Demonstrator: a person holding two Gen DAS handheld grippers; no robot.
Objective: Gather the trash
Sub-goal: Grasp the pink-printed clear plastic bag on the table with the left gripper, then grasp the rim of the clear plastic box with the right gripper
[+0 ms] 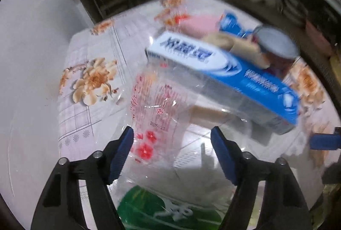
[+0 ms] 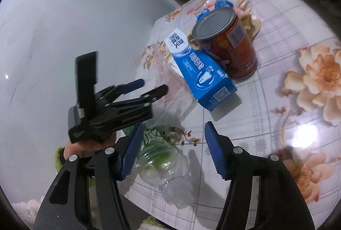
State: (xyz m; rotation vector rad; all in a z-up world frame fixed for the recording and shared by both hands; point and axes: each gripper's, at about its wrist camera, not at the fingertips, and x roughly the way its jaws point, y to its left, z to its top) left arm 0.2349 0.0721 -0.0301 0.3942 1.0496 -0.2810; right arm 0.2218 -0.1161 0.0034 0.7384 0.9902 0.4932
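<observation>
On a table covered by a floral oilcloth (image 2: 298, 42), the trash lies in a loose group. A blue and white toothpaste box (image 2: 200, 72) lies flat near the middle, with a red can (image 2: 230, 44) standing upright just behind it, touching or nearly touching its far side. A crumpled blue wrapper (image 2: 221, 4) sits beyond the can. A clear plastic bottle with a green label (image 2: 164, 164) lies on its side at the near edge of the table, its neck pointing toward the camera.

The right gripper (image 2: 172, 149) hangs above that bottle with its blue-padded jaws spread wide, holding nothing. The left gripper (image 2: 149, 87) enters from the left of the right wrist view.

In the left wrist view, the left gripper (image 1: 172, 140) also has its jaws apart. Between them lies a clear plastic bag with red print (image 1: 153, 106), just in front of the toothpaste box (image 1: 223, 74); whether the pads touch it is unclear. The can (image 1: 277, 44) stands beyond, blurred.
</observation>
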